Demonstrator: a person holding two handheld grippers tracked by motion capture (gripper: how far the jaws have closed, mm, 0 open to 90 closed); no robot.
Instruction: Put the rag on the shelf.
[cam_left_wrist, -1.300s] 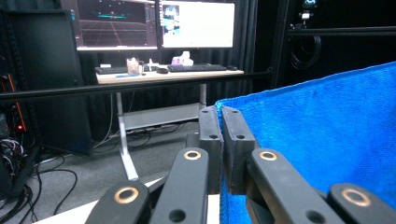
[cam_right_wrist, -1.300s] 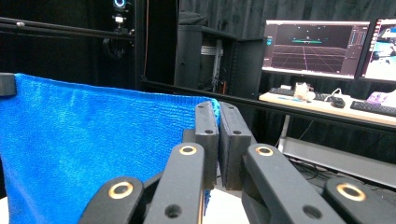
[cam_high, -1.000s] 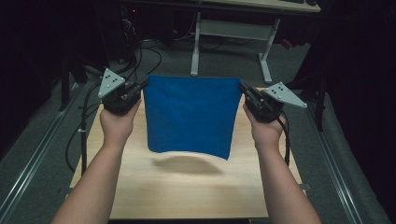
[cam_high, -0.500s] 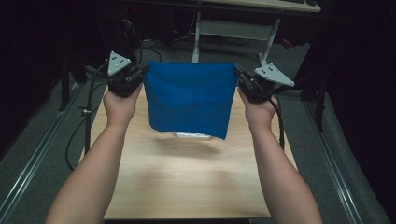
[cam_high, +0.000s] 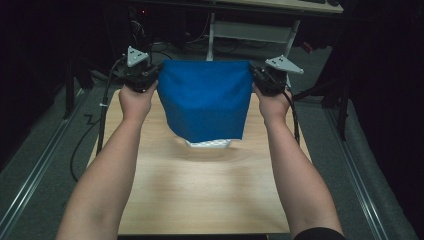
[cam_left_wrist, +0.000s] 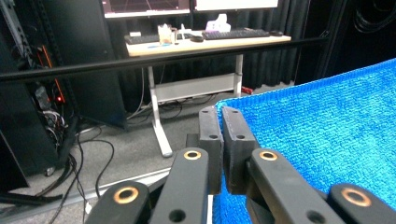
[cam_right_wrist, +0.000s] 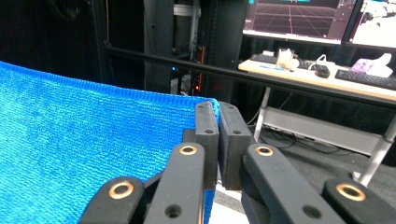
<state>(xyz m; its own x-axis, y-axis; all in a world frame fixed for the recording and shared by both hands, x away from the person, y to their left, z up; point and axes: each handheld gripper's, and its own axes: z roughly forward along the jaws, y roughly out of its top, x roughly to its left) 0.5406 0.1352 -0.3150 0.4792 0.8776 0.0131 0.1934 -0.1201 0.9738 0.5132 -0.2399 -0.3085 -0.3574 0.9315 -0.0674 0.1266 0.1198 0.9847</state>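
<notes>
Above wooden table (cam_high: 200, 195), blue cloth (cam_high: 205, 100).

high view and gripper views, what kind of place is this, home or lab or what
Most likely a lab or recording workspace, not a home. A bare wooden table sits between floor rails in a dark room; behind it stand a desk with keyboards under large monitors, and an equipment rack with trailing cables.
</notes>
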